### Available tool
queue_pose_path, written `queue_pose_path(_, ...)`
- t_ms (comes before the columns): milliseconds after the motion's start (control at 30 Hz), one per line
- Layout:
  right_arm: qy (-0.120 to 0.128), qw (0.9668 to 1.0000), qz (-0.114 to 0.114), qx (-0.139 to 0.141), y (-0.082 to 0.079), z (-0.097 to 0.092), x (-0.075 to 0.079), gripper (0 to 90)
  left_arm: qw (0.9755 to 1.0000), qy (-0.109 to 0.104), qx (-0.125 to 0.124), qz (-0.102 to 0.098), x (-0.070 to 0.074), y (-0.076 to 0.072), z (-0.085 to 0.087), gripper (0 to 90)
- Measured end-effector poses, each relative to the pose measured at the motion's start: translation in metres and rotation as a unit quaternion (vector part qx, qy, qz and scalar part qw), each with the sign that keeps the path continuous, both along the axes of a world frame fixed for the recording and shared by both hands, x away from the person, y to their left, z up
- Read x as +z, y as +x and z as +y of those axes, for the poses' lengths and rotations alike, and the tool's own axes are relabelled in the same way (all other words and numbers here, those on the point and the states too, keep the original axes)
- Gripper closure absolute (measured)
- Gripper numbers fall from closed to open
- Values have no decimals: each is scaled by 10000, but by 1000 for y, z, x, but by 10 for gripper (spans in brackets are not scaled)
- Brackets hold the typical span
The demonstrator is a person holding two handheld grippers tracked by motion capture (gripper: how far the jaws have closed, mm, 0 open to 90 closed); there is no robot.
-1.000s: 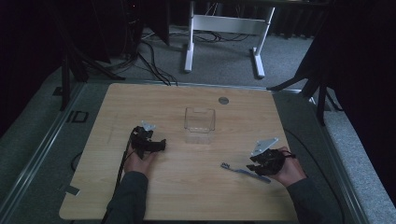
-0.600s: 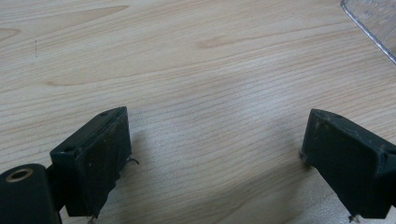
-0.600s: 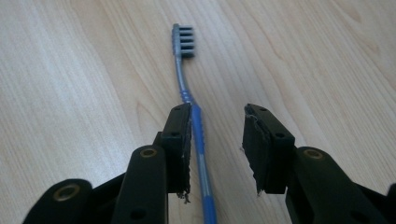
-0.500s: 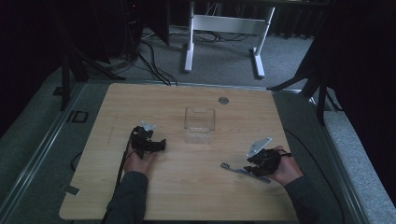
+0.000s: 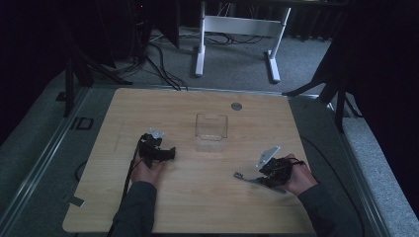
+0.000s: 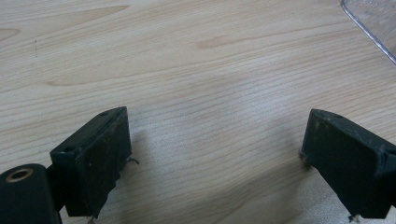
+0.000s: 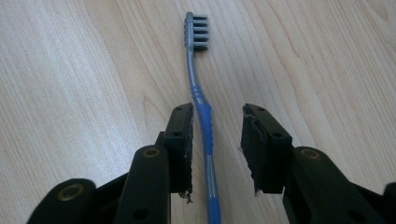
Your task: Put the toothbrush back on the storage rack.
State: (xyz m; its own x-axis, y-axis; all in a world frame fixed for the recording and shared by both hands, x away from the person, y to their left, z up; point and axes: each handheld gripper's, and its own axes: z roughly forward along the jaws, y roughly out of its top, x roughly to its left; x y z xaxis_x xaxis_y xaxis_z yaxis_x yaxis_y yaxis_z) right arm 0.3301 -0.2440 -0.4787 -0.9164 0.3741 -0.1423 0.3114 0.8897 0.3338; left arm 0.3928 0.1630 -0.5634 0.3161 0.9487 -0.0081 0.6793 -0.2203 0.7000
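Right gripper view has the right gripper (image 7: pixel 217 154) low over the table (image 5: pixel 197 202), its jaws just closing yet unclenched astride a blue toothbrush (image 7: pixel 201 116) lying flat at the near right, while the left gripper (image 6: pixel 215 158) rests released at the near left beside a clear box (image 5: pixel 211 127).

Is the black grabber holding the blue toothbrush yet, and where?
Not yet. The right gripper has its jaws either side of the blue plastic toothbrush's handle, which lies on the wooden table, with a gap showing. They have just been closing.
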Motion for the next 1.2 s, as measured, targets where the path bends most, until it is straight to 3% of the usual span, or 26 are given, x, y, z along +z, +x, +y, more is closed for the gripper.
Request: queue_pose_path(1200, -528, 9976, 426, 167, 11, 16, -6, 693, 10000, 0, 0, 0, 0, 0, 0, 83)
